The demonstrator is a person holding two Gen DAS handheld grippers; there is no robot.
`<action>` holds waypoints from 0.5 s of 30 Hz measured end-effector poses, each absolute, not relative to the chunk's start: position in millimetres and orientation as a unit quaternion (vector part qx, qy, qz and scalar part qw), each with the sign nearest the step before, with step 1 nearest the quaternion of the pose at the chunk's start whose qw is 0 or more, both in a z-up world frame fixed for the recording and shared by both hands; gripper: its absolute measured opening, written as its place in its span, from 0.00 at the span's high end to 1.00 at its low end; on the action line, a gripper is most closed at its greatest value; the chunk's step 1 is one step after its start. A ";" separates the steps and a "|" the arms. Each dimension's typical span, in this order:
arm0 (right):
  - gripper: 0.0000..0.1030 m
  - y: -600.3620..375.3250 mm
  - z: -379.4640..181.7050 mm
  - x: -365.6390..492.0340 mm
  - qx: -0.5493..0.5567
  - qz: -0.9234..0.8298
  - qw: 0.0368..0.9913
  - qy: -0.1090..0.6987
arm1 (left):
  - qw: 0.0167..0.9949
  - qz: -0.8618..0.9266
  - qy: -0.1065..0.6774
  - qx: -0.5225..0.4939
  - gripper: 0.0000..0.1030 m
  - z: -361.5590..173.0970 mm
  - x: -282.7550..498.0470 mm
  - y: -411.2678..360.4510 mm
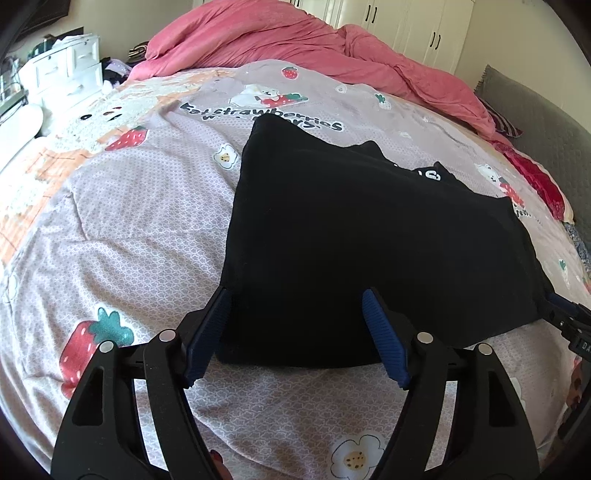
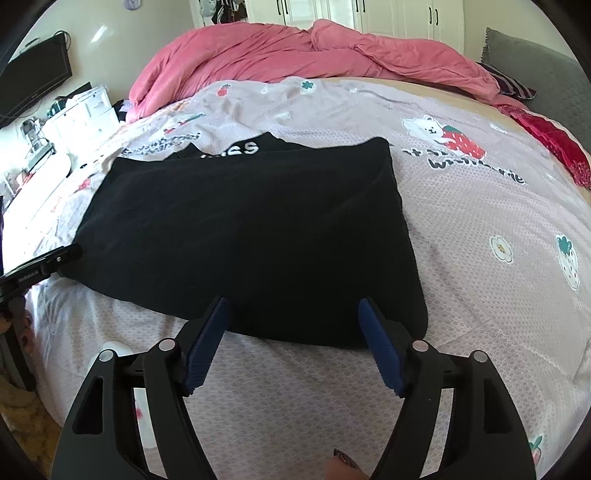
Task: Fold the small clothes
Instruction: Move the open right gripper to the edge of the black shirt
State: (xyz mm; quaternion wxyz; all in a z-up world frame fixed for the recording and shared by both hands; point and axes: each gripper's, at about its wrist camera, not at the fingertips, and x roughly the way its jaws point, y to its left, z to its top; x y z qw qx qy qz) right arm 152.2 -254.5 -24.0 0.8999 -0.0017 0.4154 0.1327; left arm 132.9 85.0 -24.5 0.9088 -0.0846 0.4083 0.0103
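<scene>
A black garment (image 1: 369, 229) lies folded flat on the strawberry-print bedsheet (image 1: 129, 221), with white lettering showing at its far edge (image 2: 243, 147). My left gripper (image 1: 295, 295) is open, its blue pads (image 1: 207, 332) straddling the garment's near left corner. The right gripper's tip (image 1: 569, 321) shows at that view's right edge, by the other near corner. In the right wrist view the black garment (image 2: 240, 221) fills the middle, and my right gripper (image 2: 292, 301) is open over its near right edge. The left gripper (image 2: 48, 262) lies at the cloth's left side.
A bunched pink duvet (image 1: 295, 40) lies across the far side of the bed. White drawers (image 1: 66, 70) and clutter stand to the left, a grey padded headboard (image 1: 546, 129) and red cloth (image 1: 535, 177) to the right. White wardrobe doors (image 2: 406, 14) stand behind.
</scene>
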 end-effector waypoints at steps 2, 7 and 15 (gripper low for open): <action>0.26 -250.0 -20.2 149.6 -0.003 0.138 0.902 0.410 | 0.909 0.012 0.406 -0.089 0.29 -23.4 132.5 87.6; 0.22 -235.6 -13.2 146.3 -0.010 0.153 0.903 0.400 | 0.910 0.021 0.401 -0.104 0.28 -21.6 130.9 96.8; 0.15 -206.6 -5.9 142.9 -0.031 0.179 0.905 0.385 | 0.913 0.033 0.388 -0.122 0.17 -17.4 128.1 108.7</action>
